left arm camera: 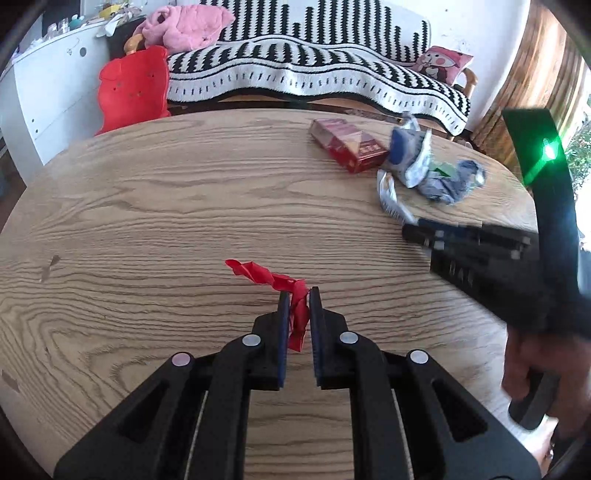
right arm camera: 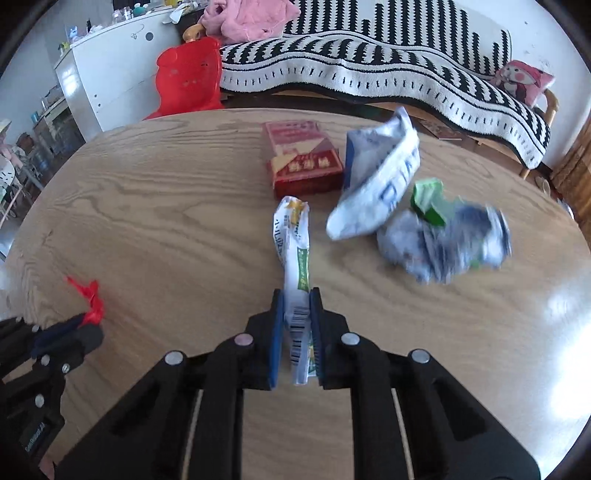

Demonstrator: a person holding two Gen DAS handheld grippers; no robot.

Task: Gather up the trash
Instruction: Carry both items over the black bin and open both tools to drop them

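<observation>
Each claw grips one scrap; three more lie loose.

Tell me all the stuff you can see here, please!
red plastic scrap: one, red, pinched in left gripper
white-green wrapper: one, pinched in right gripper
red box: one, far side of table
white-blue bag: one, crumpled, right of box
crumpled wrapper: one, blue-grey with green, right side
table: one, wood
red chair: one, behind table
striped sofa: one, black-white
pink cloth: one, on sofa
left gripper: black
right gripper: black
</observation>
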